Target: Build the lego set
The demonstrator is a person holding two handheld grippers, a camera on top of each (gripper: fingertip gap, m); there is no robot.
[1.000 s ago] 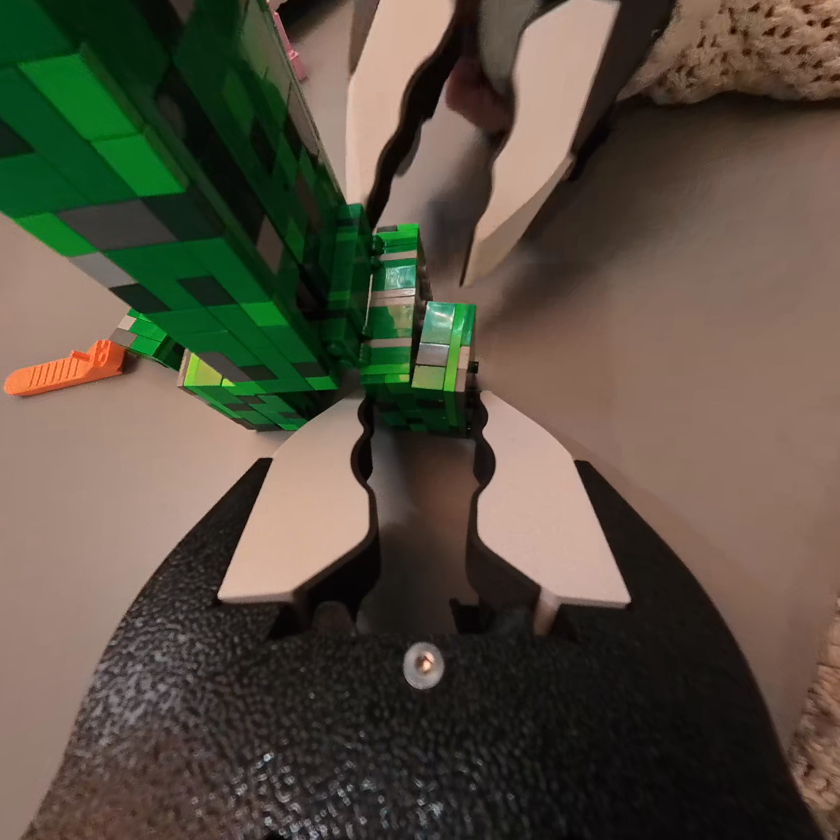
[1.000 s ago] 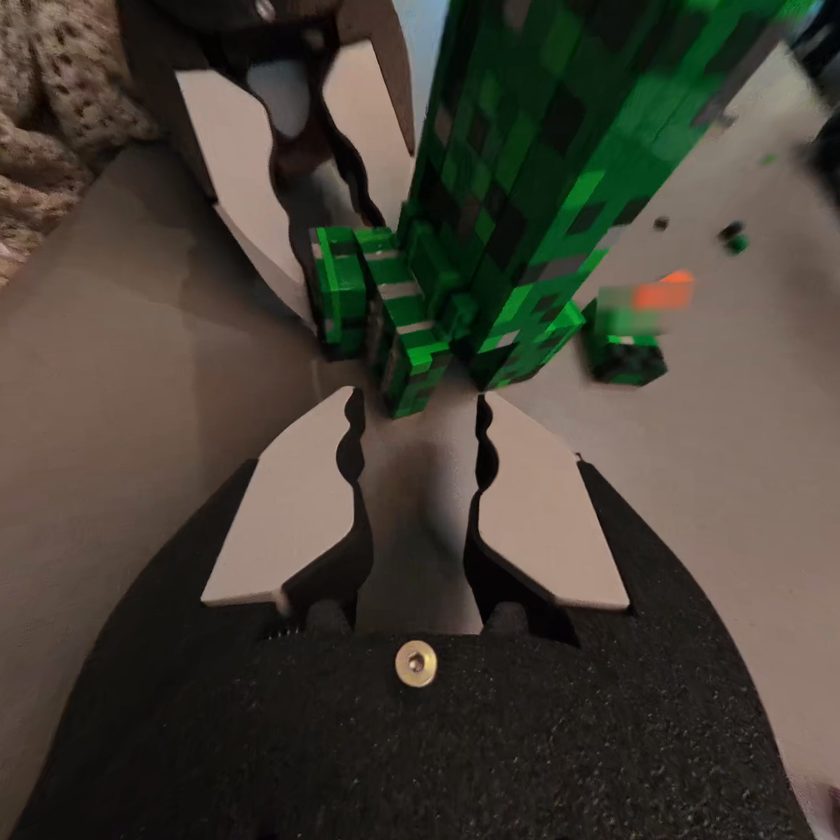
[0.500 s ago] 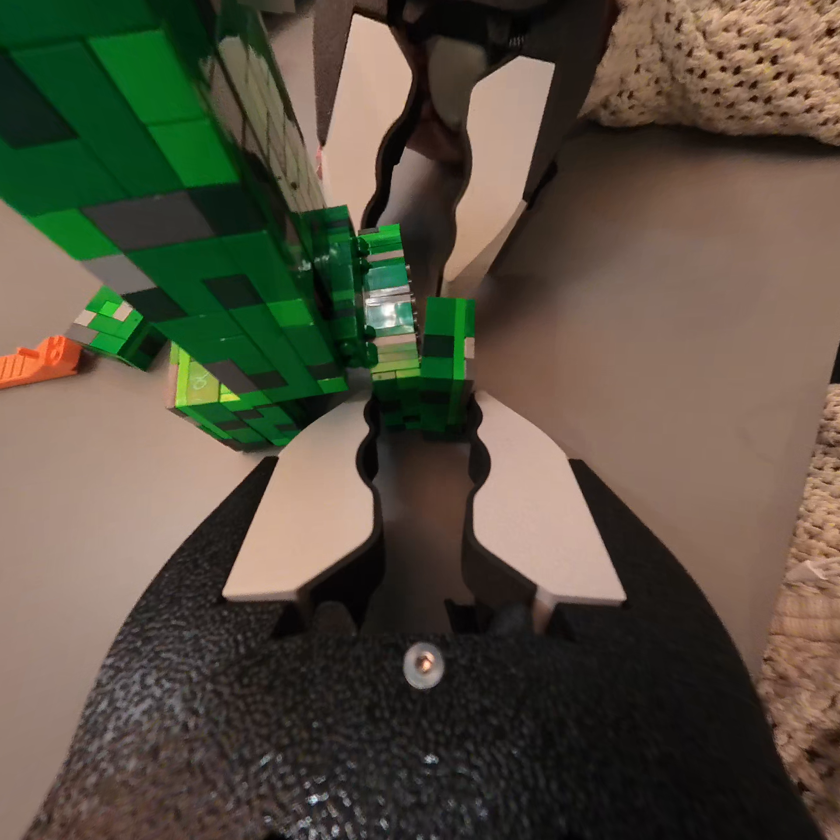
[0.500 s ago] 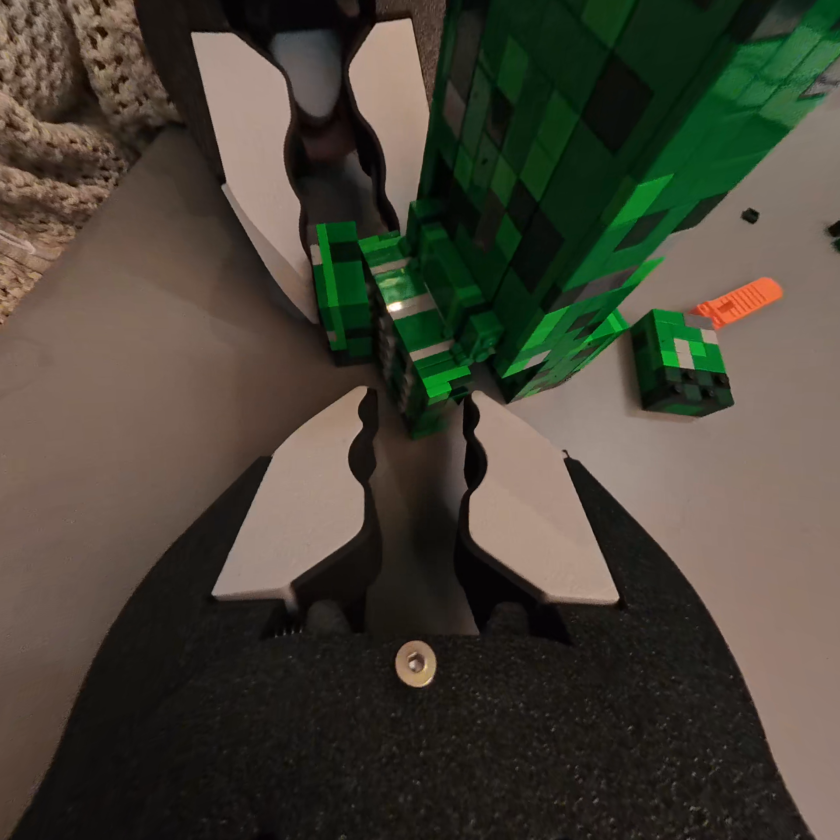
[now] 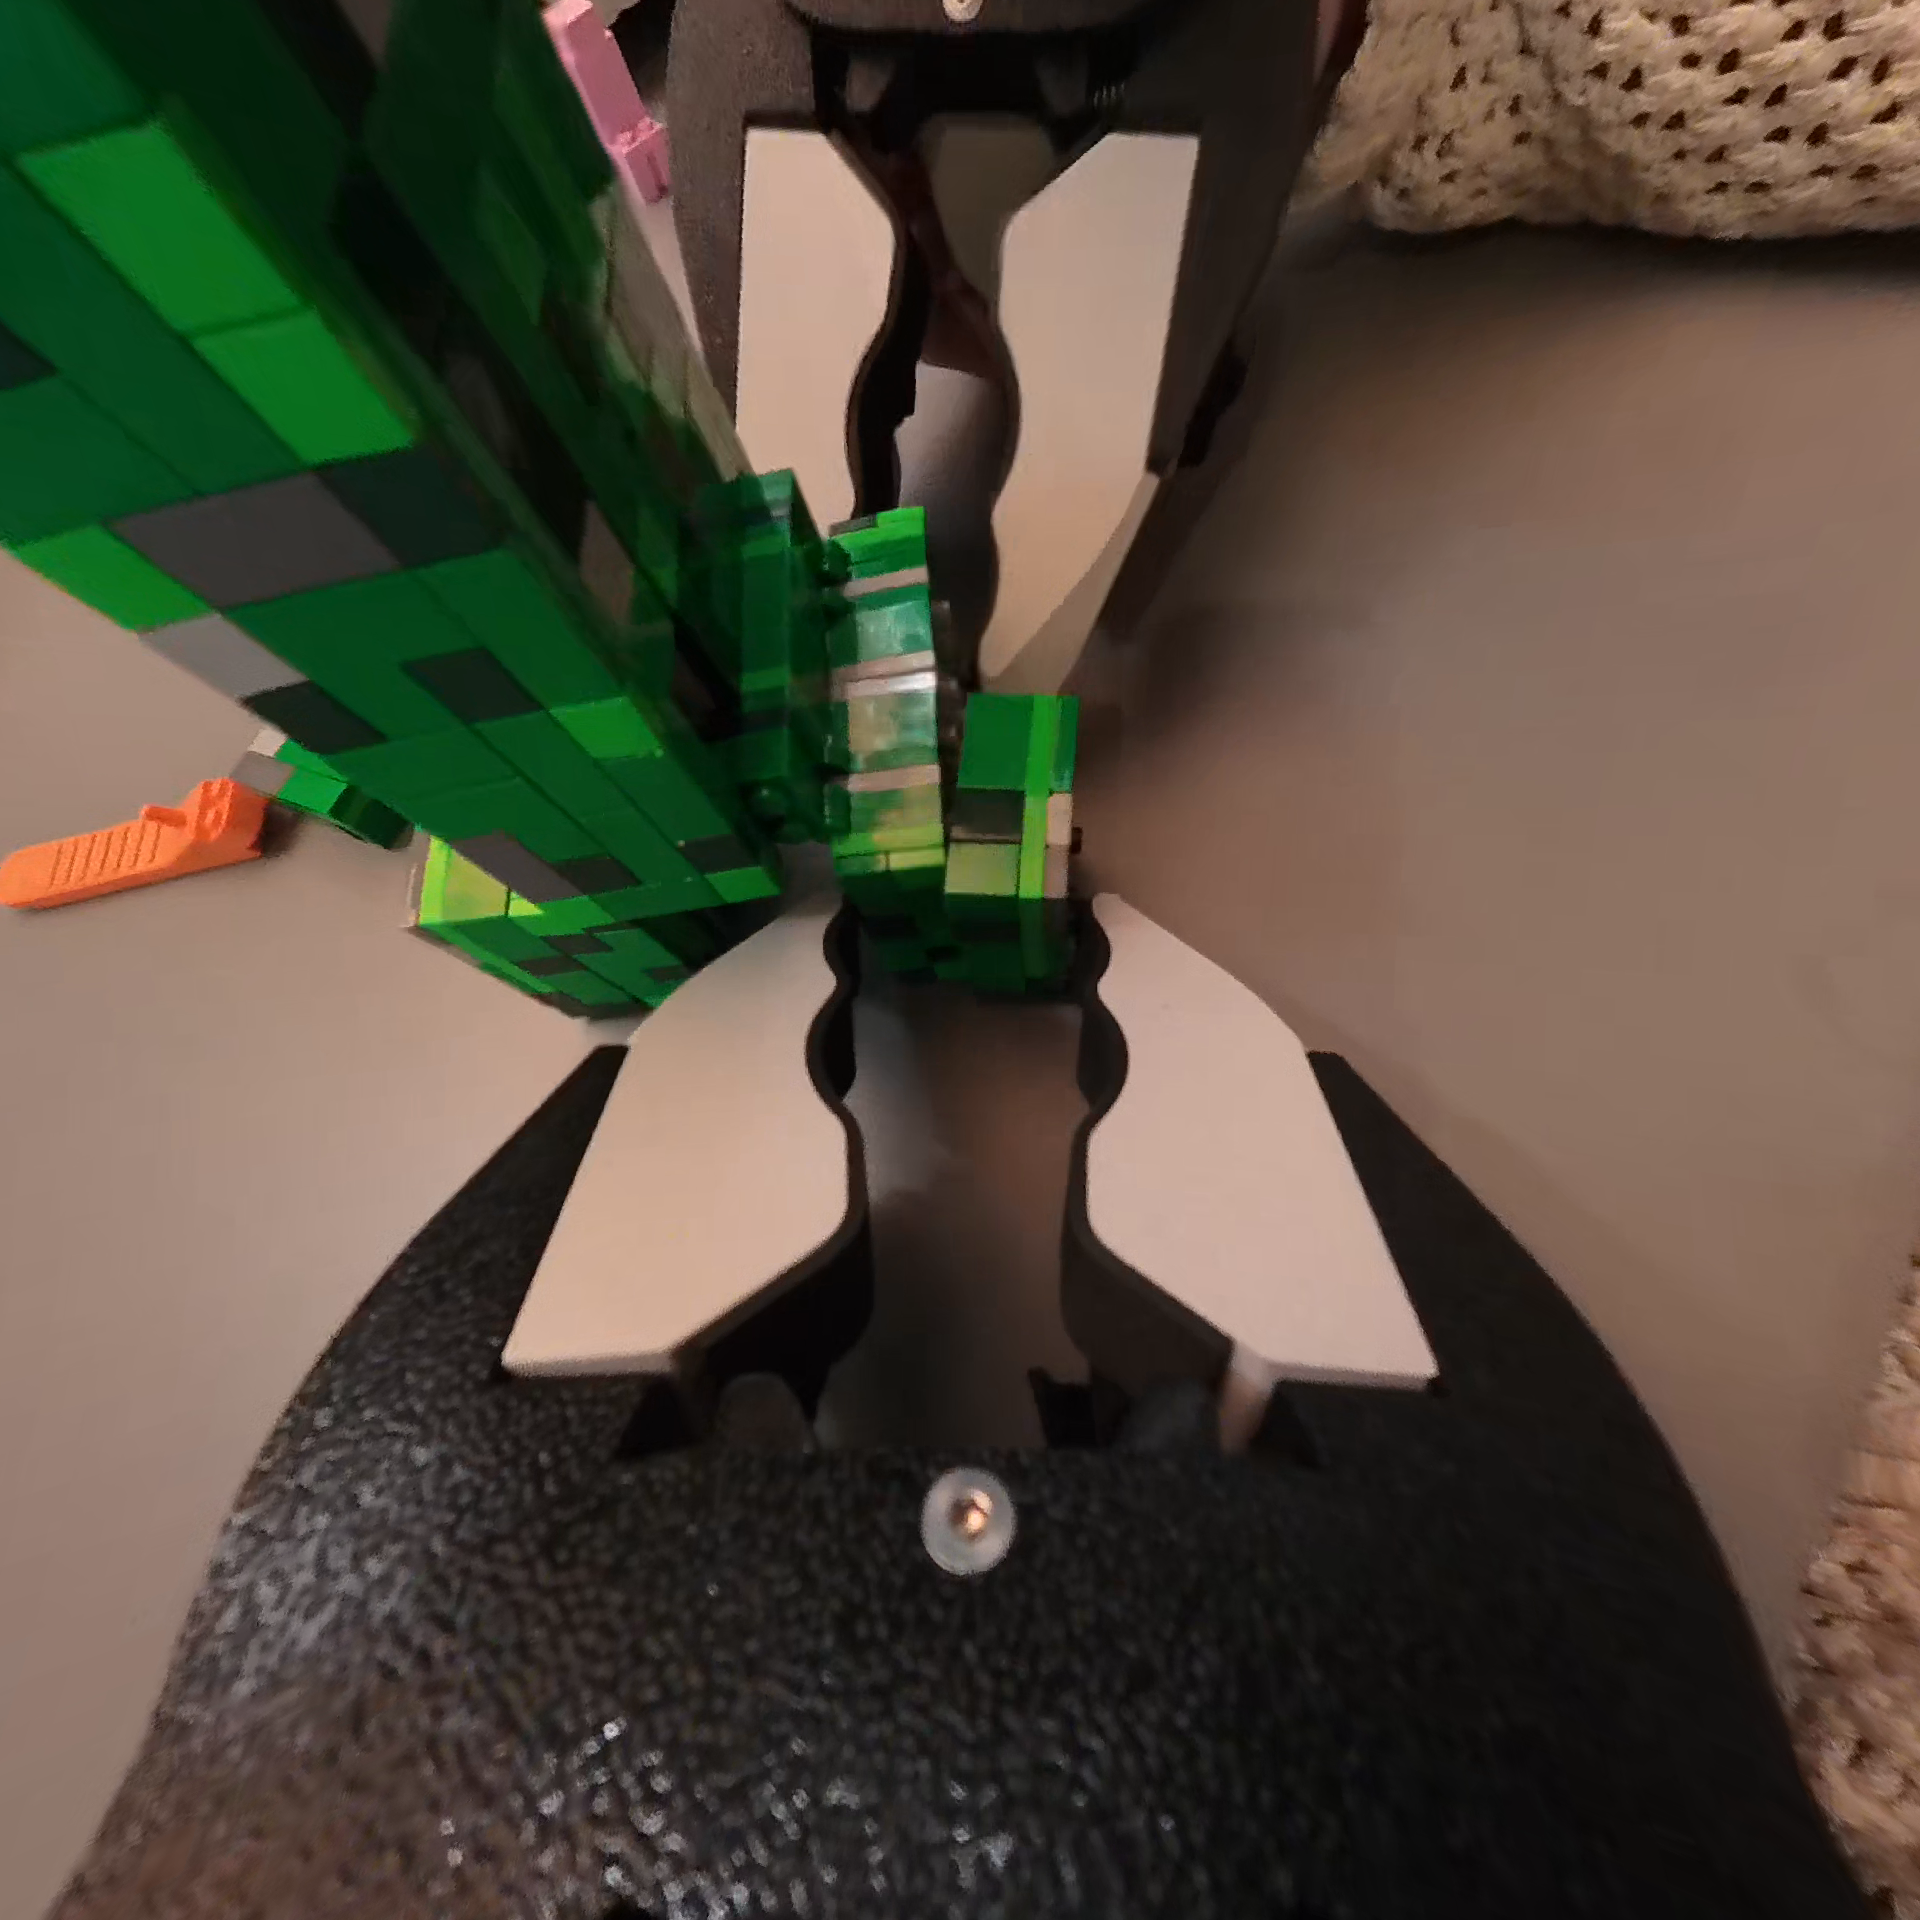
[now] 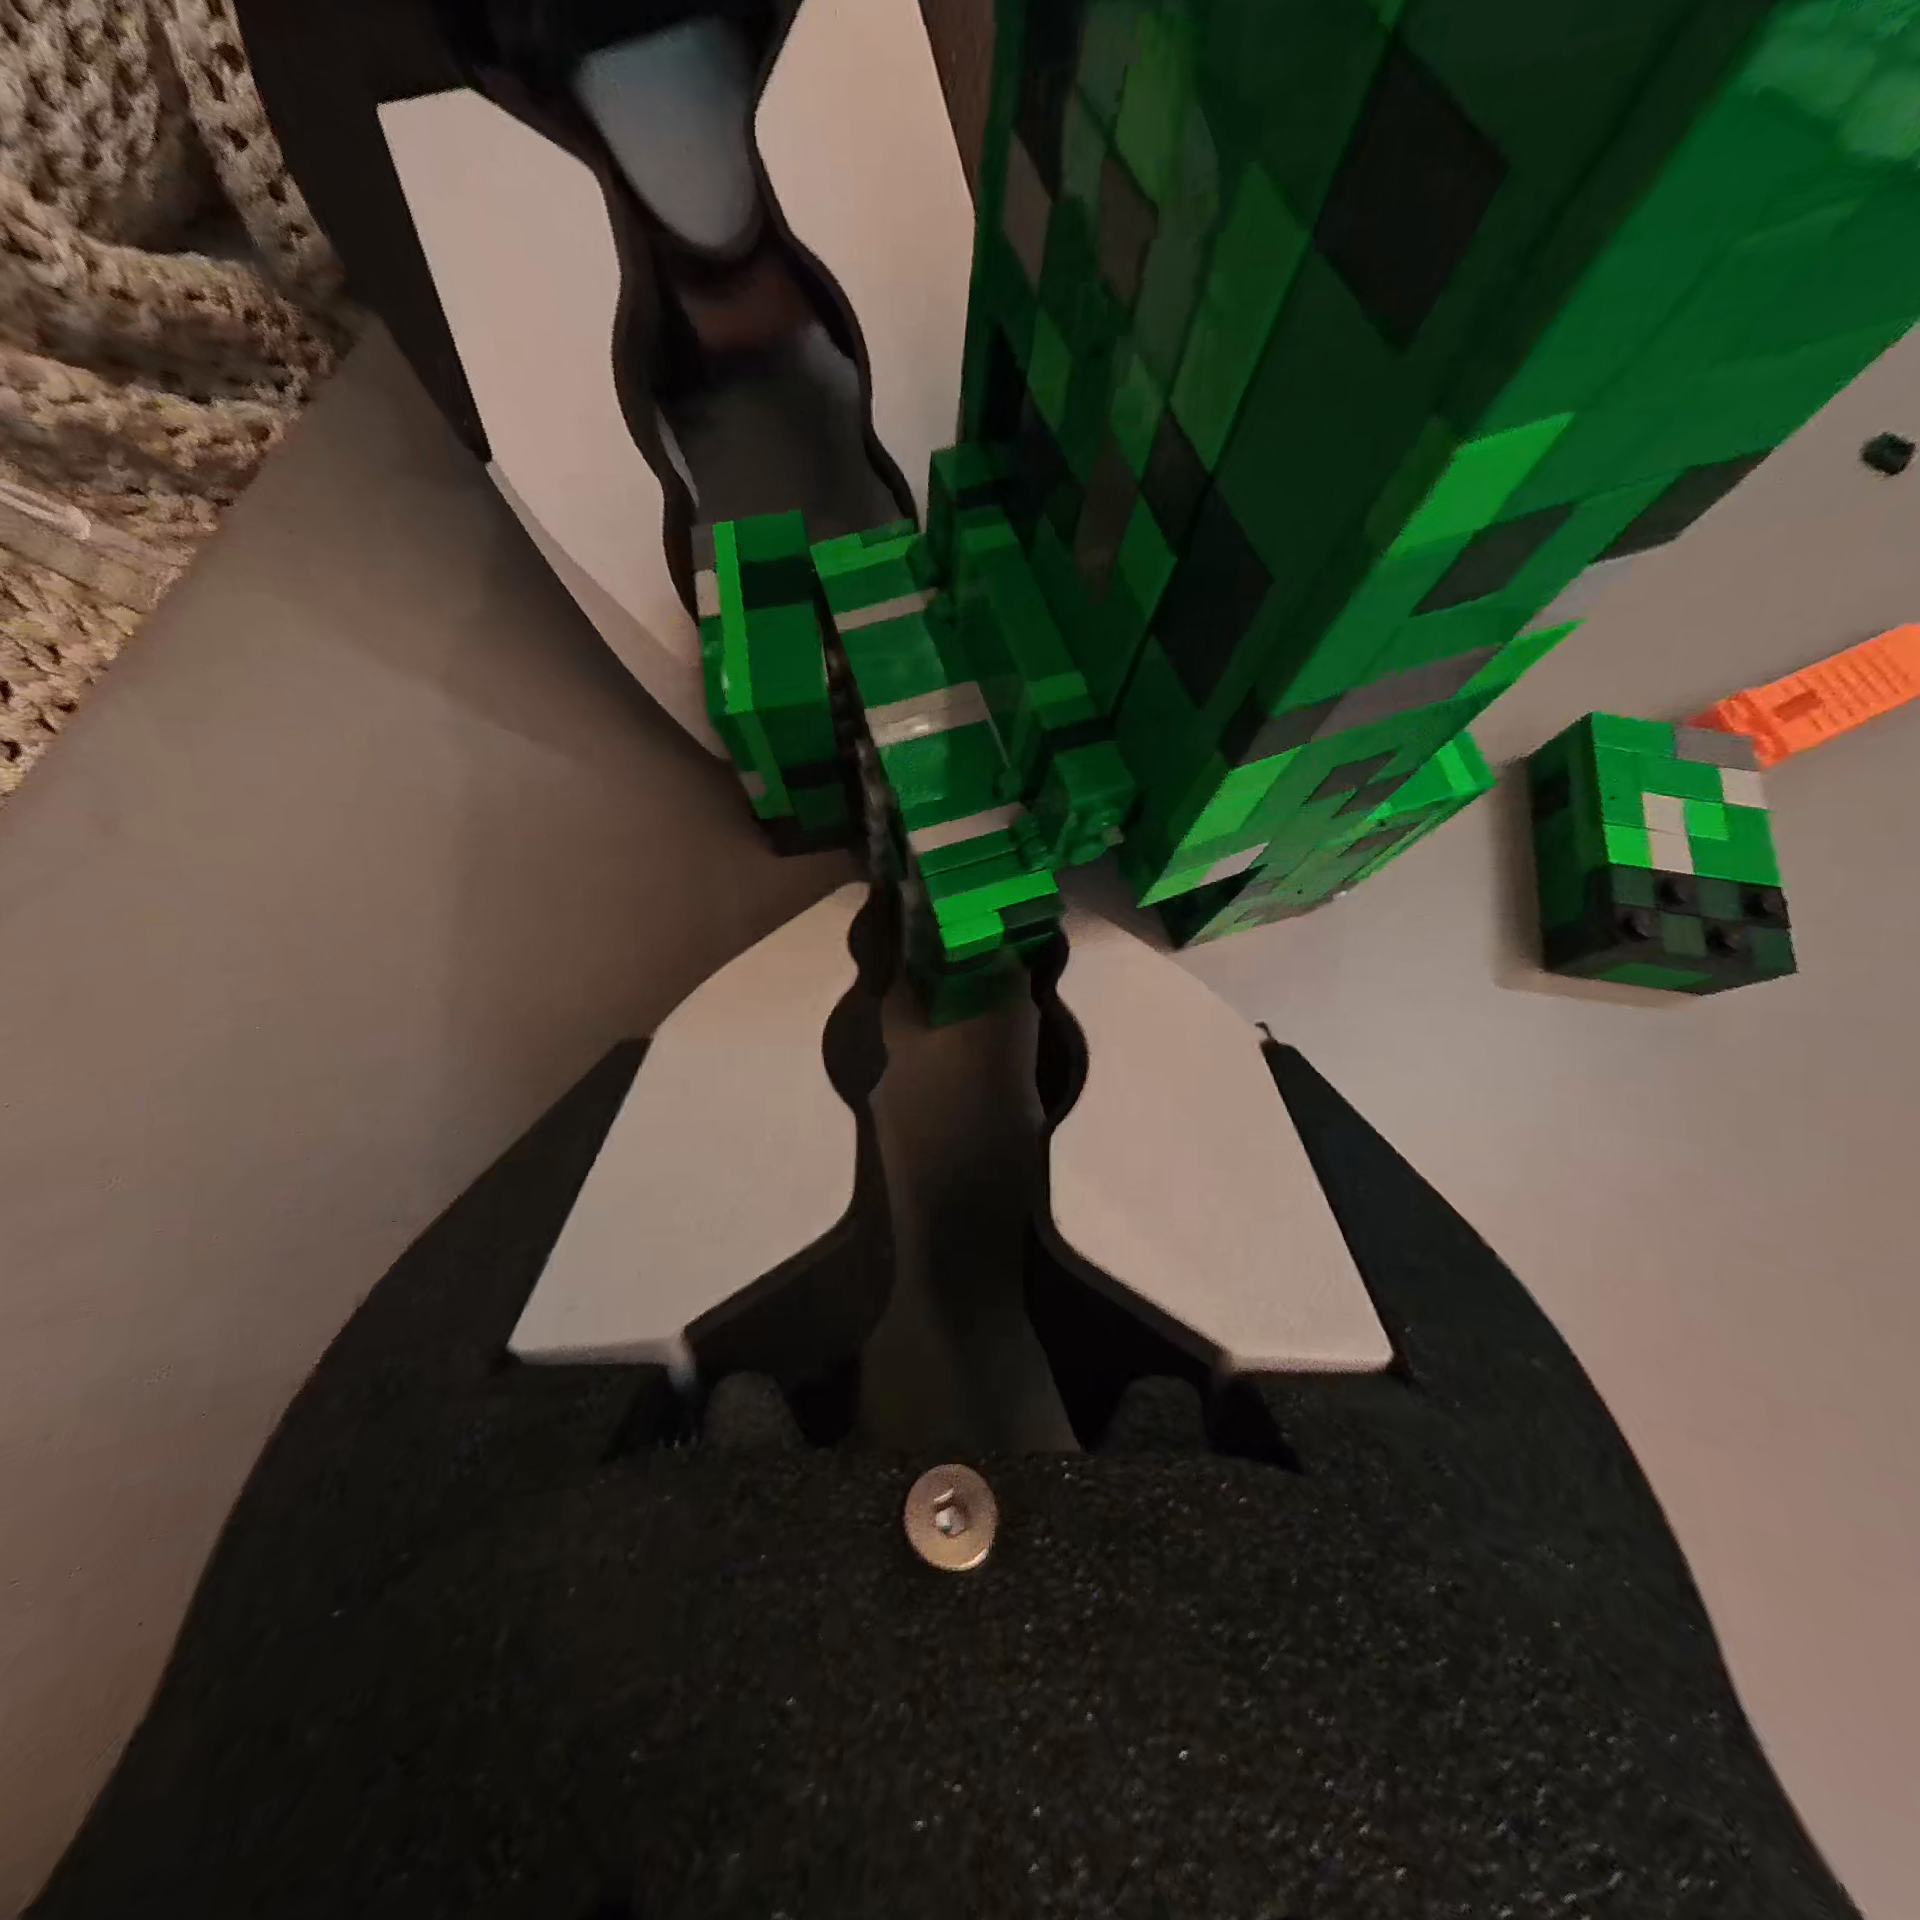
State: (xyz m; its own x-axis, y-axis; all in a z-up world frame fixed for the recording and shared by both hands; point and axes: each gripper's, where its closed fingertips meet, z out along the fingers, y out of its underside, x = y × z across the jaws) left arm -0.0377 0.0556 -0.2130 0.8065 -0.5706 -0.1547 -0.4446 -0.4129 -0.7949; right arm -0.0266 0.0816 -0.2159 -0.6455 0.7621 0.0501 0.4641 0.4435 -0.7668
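A tall green lego tower (image 5: 312,436) stands on the grey table (image 5: 1507,727); it also shows in the right wrist view (image 6: 1299,468). At its foot is a green block with grey stripes (image 6: 935,748), with a thin green slab (image 6: 769,675) against its outer side. My left gripper (image 5: 966,925) is shut across the striped block (image 5: 883,717) and the slab (image 5: 1008,821) from one end. My right gripper (image 6: 956,935) is shut on the striped block from the opposite end. Each gripper faces the other: the right gripper (image 5: 935,582) and the left gripper (image 6: 790,499) show at the top of the other's view.
A loose green cube (image 6: 1662,873) and an orange brick separator (image 6: 1818,696) lie beyond the tower; the separator also shows in the left wrist view (image 5: 125,847). A pink piece (image 5: 613,104) sits behind the tower. A knitted blanket (image 5: 1610,104) borders the table. Left and right tips are no more than a few centimetres apart. The loose green cube (image 6: 1662,873) lies around 11 cm away from my right fingertips.
My right gripper has moved in towards the tower's foot and its jaws have narrowed onto the striped block. My left gripper has kept its hold and edged closer.
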